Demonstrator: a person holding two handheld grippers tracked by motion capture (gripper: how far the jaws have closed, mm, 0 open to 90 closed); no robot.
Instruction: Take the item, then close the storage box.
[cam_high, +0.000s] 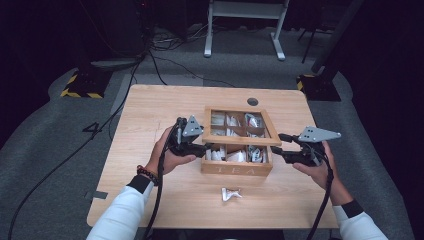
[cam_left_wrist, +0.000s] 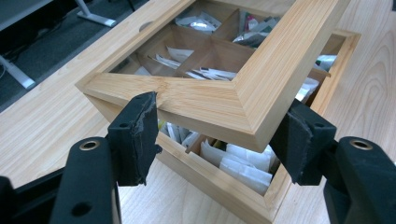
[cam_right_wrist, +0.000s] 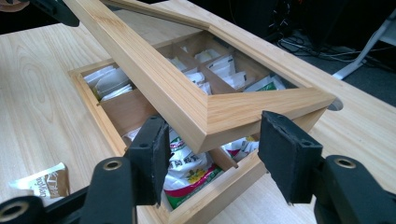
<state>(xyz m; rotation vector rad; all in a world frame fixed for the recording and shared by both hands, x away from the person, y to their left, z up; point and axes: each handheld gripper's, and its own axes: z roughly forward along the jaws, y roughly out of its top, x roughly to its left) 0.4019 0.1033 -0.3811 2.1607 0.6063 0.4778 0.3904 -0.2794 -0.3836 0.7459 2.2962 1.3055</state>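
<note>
At the left of the table your left tool sat at the near left corner of the tea box lid, its jaws spread to either side of that corner; in the left gripper view the left pad looked to be touching the frame's front edge while the right pad stood just beside its side edge, so I cannot tell whether you had a true clamp or only a cradle. The wooden tea box rested near the middle of the table, its front face lettered TEA turned toward you and its long axis running left to right across the table. The lid, a wooden frame with a clear pane, was raised at its near edge and hinged along the far side, so it sloped up toward you over the compartments of tea bags. A loose tea sachet lay on the table just in front of the box. At the right, your right tool held its jaws apart around the lid's near right corner, with visible gaps on both sides in the right gripper view, so it was not gripping. The risk, as I judge it, was a slip: with only corners supported and neither tool firmly closed, uneven lifting could have twisted the frame, let it drop shut on the bags, or dragged the light box along the table.
</note>
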